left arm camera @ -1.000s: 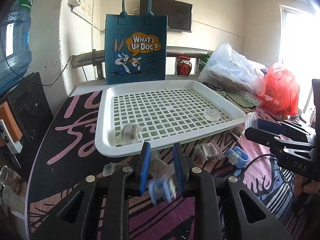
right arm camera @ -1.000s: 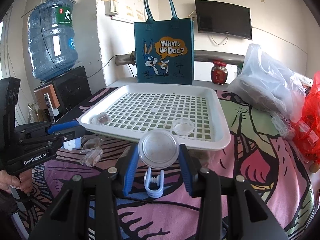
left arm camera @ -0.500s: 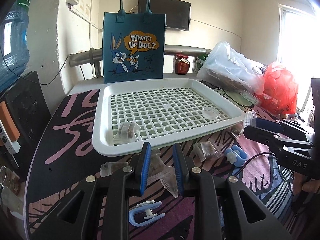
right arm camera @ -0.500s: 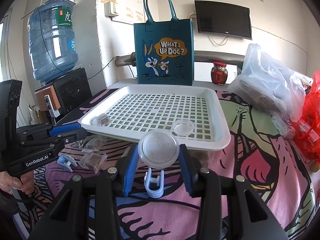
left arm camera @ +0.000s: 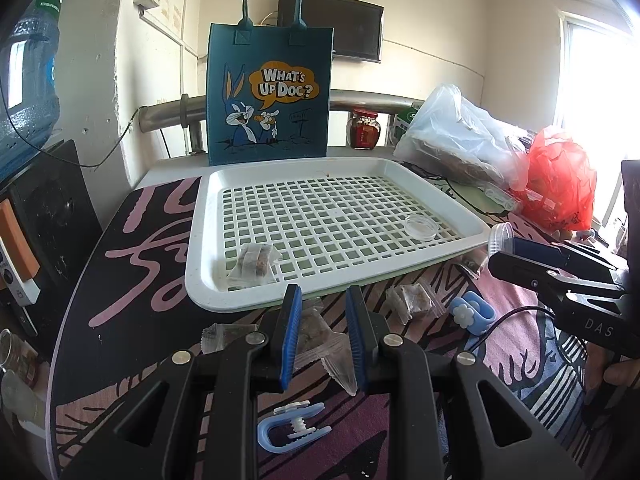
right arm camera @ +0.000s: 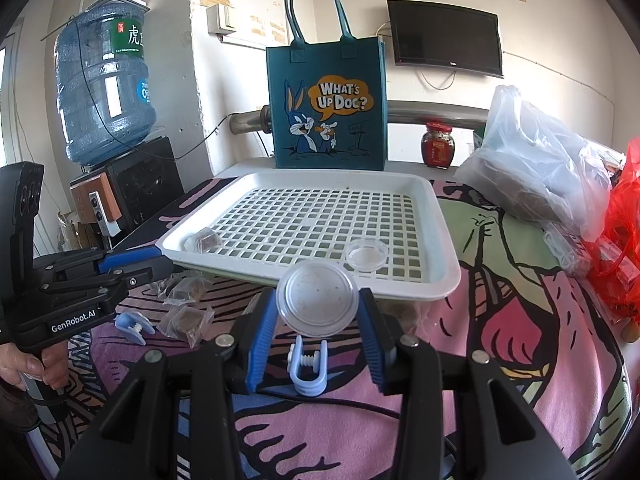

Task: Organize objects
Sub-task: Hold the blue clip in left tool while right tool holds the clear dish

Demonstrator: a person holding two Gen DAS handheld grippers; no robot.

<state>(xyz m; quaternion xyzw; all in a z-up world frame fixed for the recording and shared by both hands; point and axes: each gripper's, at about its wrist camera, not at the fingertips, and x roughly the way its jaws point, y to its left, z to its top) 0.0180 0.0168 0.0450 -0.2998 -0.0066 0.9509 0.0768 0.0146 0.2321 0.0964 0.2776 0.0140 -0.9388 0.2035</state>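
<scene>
One round lid [right arm camera: 318,298] between right gripper [right arm camera: 319,312] pads.

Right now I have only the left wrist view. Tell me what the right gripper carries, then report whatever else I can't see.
Observer: The right gripper clamps a clear round dish by its rim, with the flat face toward its camera.
Operator: Check beneath it.
Observer: A blue clip lies on the cloth under that dish, framed between the fingers.
Operator: Describe my gripper from outside.
Observer: The left gripper looks shut and empty above the sachets. A hand grips its handle.
</scene>
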